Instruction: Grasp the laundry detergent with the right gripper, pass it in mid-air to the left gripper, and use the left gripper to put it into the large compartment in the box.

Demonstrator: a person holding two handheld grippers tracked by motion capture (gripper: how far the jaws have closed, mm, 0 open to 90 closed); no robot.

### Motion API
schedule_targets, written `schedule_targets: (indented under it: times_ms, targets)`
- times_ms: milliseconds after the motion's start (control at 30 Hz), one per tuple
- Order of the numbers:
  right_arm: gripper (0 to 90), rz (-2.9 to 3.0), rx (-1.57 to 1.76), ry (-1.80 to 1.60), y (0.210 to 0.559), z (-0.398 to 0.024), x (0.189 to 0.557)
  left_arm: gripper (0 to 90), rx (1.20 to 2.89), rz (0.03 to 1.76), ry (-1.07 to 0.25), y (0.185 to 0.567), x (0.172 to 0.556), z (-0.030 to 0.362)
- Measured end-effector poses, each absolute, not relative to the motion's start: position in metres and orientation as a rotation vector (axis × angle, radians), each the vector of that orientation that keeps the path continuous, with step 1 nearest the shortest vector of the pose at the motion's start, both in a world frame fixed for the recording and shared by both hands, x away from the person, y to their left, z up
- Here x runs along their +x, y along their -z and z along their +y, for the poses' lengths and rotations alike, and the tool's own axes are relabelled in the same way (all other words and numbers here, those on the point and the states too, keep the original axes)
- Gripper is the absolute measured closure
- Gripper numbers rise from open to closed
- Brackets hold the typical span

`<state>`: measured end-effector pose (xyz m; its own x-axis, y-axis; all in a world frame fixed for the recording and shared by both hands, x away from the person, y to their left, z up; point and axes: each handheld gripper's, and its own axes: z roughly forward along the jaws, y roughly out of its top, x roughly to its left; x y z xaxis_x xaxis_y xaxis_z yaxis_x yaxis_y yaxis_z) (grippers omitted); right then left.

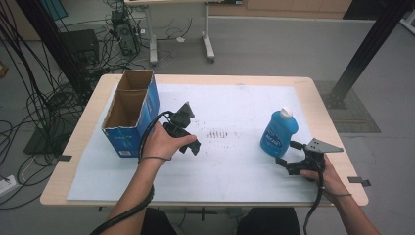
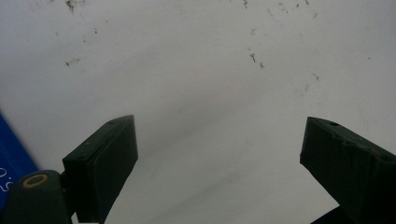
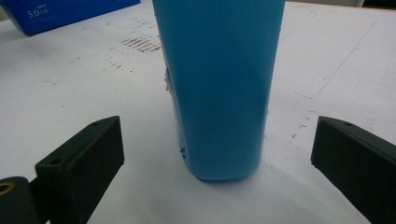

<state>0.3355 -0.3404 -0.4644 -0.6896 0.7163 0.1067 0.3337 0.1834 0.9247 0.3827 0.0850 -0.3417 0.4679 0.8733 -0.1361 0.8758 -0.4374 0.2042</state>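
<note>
On the white sheet, the blue bottle (image 3: 219, 84) is stood upright between the wide-open jaws of the right gripper (image 3: 217, 154), and it could be knocked over if bumped by one jaw.

1. The left gripper (image 2: 219, 154) is pointing down at a speckled white sheet (image 2: 201, 74), jaws standing wide apart with nothing between them.
2. A blue box (image 2: 11, 161) is showing just beside its left jaw.

Grey floor (image 1: 274, 44); tangled cables (image 1: 29, 98) at left; white desk legs (image 1: 208, 44) beyond.
</note>
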Motion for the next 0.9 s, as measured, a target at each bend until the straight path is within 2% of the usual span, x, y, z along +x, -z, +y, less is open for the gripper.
schedule_targets:
  times_ms: [900]
  targets:
    - [2.7,2.056,0.939,-1.553,0.465,-0.326,0.351,11.5,2.472,1.508,0.009,0.34,0.381,0.087]
